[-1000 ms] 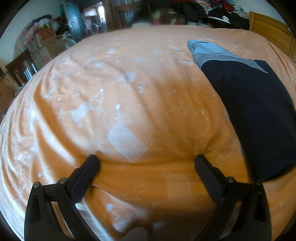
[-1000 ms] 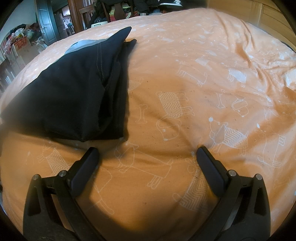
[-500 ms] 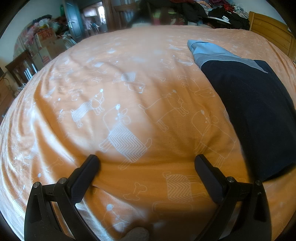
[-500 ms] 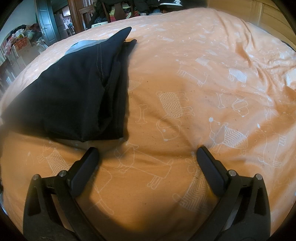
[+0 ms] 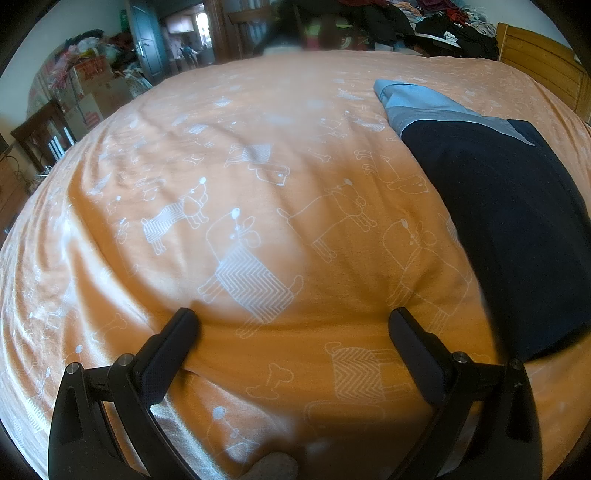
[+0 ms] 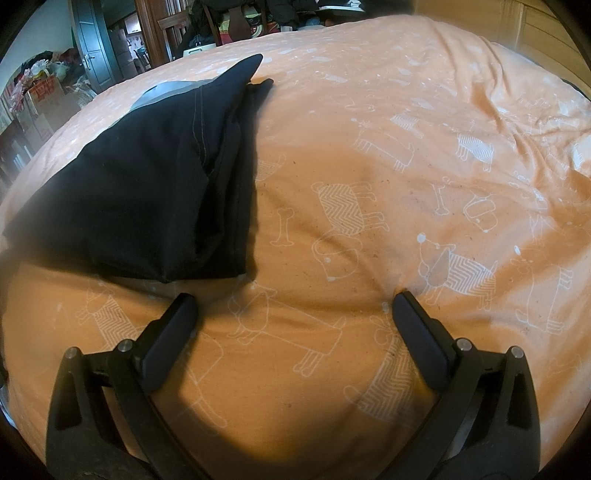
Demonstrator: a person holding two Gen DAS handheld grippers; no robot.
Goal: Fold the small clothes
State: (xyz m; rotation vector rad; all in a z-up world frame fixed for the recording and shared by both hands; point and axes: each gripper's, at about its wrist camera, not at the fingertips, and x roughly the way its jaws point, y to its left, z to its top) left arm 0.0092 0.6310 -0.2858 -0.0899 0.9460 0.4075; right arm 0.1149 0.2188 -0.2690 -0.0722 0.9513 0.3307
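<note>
Grippers both stood wide open over the bed, and neither had hold of anything. Your left gripper [image 5: 291,321] hung low above the orange bedspread [image 5: 258,155], its two black fingers [image 5: 168,352] spread far apart with only the printed cloth between them. The folded garment [image 5: 509,221] lay off to its right, flat on the bedspread and clear of the fingers. You could see that it was dark navy over most of its area, with a light blue and grey part at the far end, toward the wooden headboard [image 5: 543,66].

Your right gripper [image 6: 295,308] was spread just as wide. From that side the garment [image 6: 147,192] lay ahead and to the left, its near edge just beyond the tip of the left finger [image 6: 166,339]; whether they touched could not be told. Its right side showed a folded-over layer with a stitched seam, rising to a point at the far end. The right finger pressed into or rested close upon the bedspread [image 6: 424,147], which was creased there.

Beyond the bed you had a dark door [image 5: 147,40], stacked cardboard boxes [image 5: 92,85] and a heap of clothes [image 5: 443,22] along the far edge.
</note>
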